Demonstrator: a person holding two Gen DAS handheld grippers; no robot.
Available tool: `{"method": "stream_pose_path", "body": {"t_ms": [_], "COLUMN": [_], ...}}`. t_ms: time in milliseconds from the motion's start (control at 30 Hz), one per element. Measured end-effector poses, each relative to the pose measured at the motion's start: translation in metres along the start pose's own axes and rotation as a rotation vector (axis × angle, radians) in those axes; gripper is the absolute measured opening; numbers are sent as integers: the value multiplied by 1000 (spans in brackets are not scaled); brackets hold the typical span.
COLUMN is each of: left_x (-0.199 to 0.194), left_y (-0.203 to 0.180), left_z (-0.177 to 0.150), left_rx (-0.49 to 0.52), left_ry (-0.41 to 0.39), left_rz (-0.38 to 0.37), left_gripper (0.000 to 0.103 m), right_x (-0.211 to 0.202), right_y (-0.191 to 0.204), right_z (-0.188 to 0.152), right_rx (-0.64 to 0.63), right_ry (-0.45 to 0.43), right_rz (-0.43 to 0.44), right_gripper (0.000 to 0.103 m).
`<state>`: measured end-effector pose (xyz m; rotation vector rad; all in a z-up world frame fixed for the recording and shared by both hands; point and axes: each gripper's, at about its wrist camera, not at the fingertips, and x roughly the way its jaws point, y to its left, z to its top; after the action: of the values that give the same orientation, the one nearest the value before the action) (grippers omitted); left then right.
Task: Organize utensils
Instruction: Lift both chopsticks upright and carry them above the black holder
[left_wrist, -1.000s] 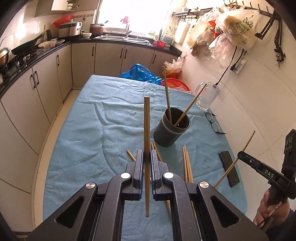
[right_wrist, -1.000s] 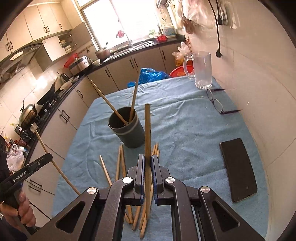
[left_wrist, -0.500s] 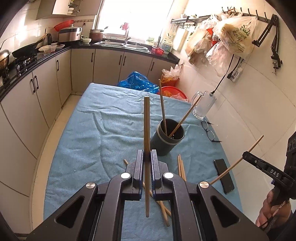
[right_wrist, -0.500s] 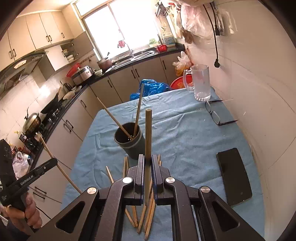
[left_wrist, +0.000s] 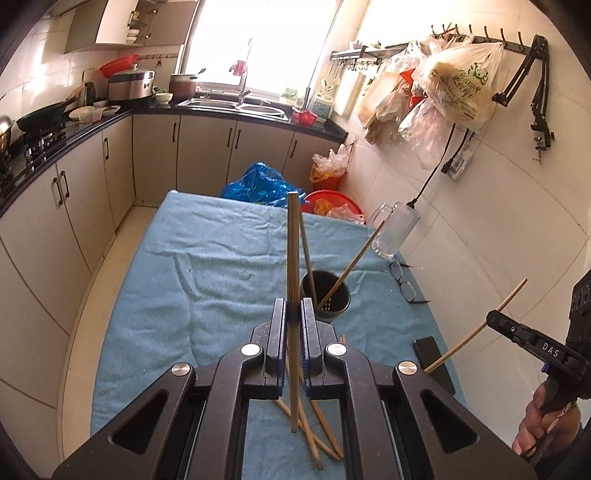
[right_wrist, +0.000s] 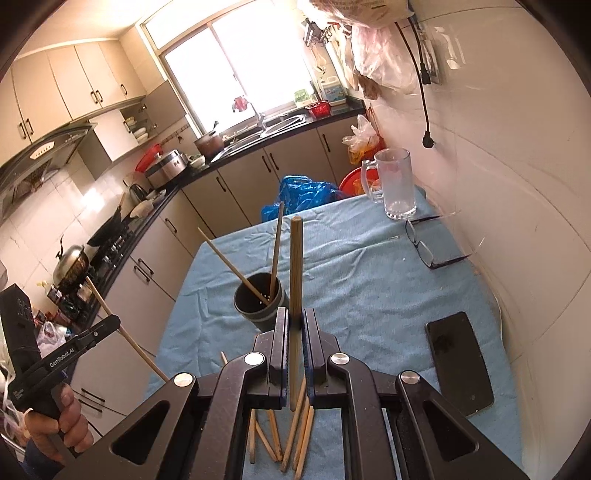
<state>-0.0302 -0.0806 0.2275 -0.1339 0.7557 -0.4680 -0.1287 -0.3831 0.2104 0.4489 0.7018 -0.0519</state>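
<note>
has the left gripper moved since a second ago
Yes. The left gripper, shut on a chopstick, has risen: in its own view the dark cup and blue tablecloth look smaller and farther below.

A table covered by a cloth is set against the wall on the right. A holder stands near its middle, with two chopsticks leaned inside. Loose chopsticks are scattered on the cloth at the near end, before the holder. A phone lies at the near right, glasses are placed farther back along the wall side, and a mug stands at the far right corner. Bags and what appears to be a basket are seen beyond the far edge. Cabinets run along the left and far sides.
</note>
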Motion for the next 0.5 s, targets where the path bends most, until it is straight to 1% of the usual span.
{"method": "stream_pose_path", "body": {"t_ms": [500], "left_x": [4], "left_y": [-16], "left_z": [42], "left_rx": [18], "left_ry": [-39], "left_rz": [-30], "left_gripper": [6], "right_x": [-9], "right_y": [-17], "right_z": [37], "right_rx": [47], "right_ry": [-38], "right_rz": [23], "right_gripper": [7]}}
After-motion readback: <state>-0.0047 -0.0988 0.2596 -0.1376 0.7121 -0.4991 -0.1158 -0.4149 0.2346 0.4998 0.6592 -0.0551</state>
